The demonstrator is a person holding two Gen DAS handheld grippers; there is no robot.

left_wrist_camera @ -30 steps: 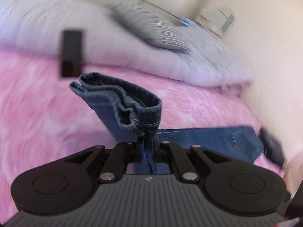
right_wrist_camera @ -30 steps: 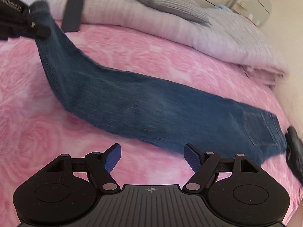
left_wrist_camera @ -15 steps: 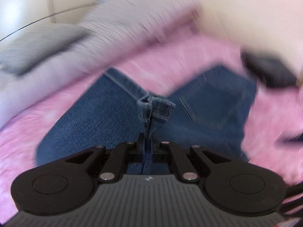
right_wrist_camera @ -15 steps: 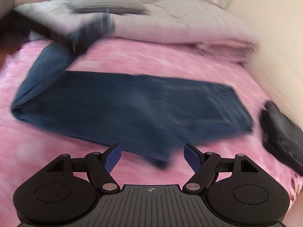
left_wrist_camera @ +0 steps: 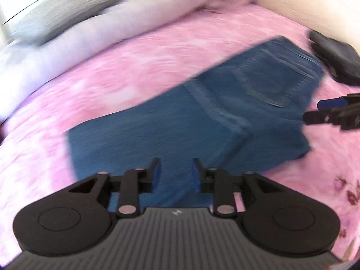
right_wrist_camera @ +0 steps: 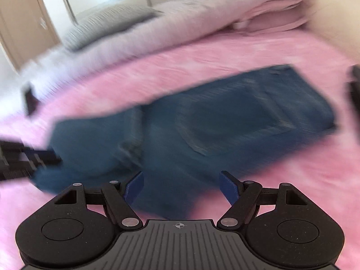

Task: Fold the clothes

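Nearest, left tool (left_wrist_camera: 175,173): jaws part open, just been opening, nothing between the pads; denim lies beneath and beyond them, released. Right tool (right_wrist_camera: 181,185): jaws spread wide, empty, poised over the near edge of the jeans (right_wrist_camera: 202,121).

Next out, jeans lying flat on the pink bedspread (left_wrist_camera: 135,63), folded over once lengthwise-end to end: leg hems (left_wrist_camera: 216,110) laid across the seat, just short of the back pocket (left_wrist_camera: 272,83). Fold line rounded at the left end, not pressed. Edges only roughly matched; blur prevents closer judgement.

Further off, dark bundle (left_wrist_camera: 333,56) beside the waistband end, touching or near, cannot tell which. Identity unclear.

Farthest, pale duvet (left_wrist_camera: 78,29) heaped along the head of the bed, grey striped pillow (right_wrist_camera: 105,22) upon it.

Assessment: first fold judged complete. Outstanding, by estimate: a second fold to halve the bundle again, smoothing of the crease, then any further garments. Risk noted: top layer sliding if lifted from one corner only.
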